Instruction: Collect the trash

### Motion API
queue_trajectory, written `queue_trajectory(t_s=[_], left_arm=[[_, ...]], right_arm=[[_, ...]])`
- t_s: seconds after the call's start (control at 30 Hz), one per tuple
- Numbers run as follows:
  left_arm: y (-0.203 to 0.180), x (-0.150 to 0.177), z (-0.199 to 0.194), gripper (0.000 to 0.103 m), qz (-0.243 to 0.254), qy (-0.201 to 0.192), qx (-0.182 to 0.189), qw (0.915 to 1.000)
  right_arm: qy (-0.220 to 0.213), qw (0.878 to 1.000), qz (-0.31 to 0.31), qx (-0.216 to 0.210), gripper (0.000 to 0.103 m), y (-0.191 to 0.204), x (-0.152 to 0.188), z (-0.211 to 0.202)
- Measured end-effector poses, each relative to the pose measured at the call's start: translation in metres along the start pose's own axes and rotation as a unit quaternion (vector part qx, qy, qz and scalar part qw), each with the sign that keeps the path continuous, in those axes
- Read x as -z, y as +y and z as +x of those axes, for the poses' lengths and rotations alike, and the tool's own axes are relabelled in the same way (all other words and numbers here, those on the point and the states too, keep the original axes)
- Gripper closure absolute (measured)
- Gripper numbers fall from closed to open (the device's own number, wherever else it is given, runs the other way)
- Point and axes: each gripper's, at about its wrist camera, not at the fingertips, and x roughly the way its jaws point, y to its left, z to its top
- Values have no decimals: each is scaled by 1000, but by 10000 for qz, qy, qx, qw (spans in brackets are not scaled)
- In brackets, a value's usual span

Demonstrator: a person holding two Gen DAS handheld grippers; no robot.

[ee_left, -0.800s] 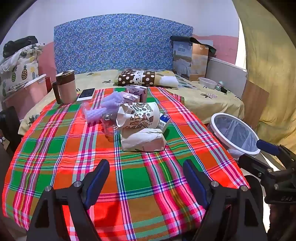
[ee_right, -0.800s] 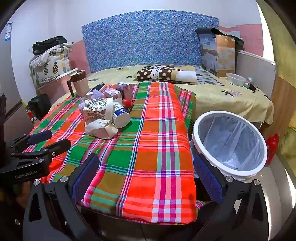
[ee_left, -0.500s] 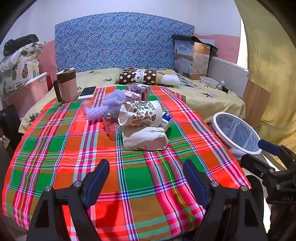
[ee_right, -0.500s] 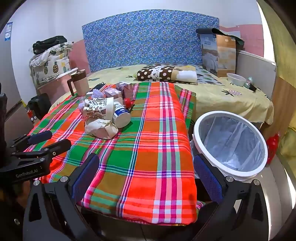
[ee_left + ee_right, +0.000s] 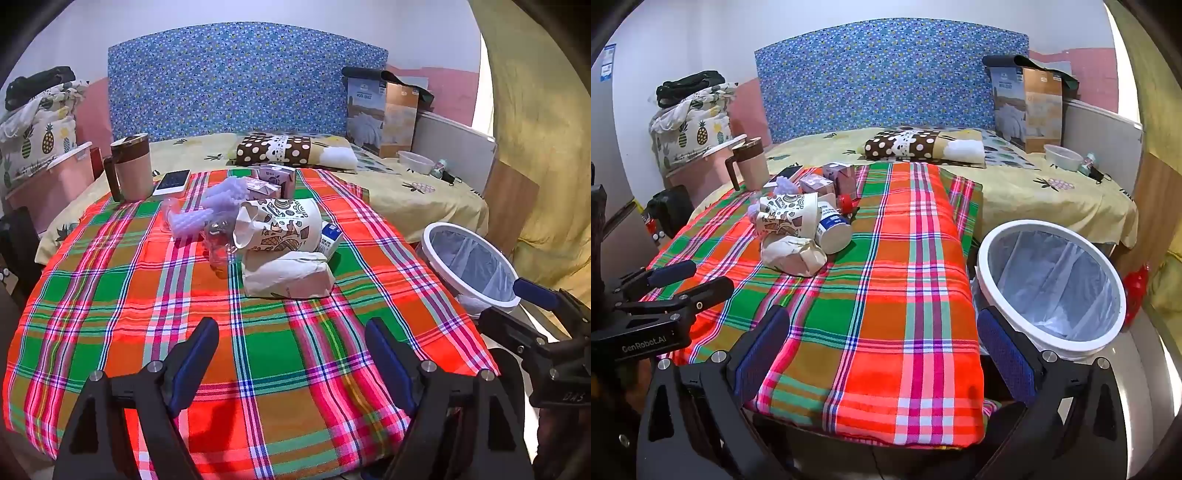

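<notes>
Both grippers hang over the near edge of the plaid-covered worktop (image 5: 147, 295), each with its jaws standing wide apart and nothing between them. The left gripper (image 5: 291, 332) faces the trash pile head-on; the right gripper (image 5: 882, 332) sits further to the right, near the worktop's corner, just beside the white-rimmed trash bin (image 5: 1049, 240).

The trash lies in one cluster toward the far middle of the cloth, well apart from both grippers. From the left wrist view, a crumpled white paper bag (image 5: 288, 275) lies nearest, touching the patterned paper cup (image 5: 277, 225) on its side behind it. Left of the cup sit a crushed clear plastic bottle (image 5: 218, 240) and a lavender bubbled plastic piece (image 5: 210, 210), both largely hidden in the right wrist view. Behind are two small purple cartons (image 5: 277, 177). A blue-and-white labelled container (image 5: 330, 238) only peeks out beside the cup here; the right wrist view shows it as a white cylinder lying on its side, its round end facing the camera, and also reveals a small red cap (image 5: 846, 202) beyond it.

The right wrist view looks down into the bin, showing its clear liner (image 5: 1052, 284); the left view catches only part of the rim. At the far left corner stand a pink lidded mug (image 5: 131, 166) and a phone (image 5: 171, 181). Each view also shows the other gripper at its side edge.
</notes>
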Motion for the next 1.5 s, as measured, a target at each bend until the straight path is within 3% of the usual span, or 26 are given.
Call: queue_trajectory(t_s=[1.5], left_arm=[[-1,1,4,21,-14,58,-3,10000]], right_arm=[[-3,10000,-3,-12,0,0,0,1]])
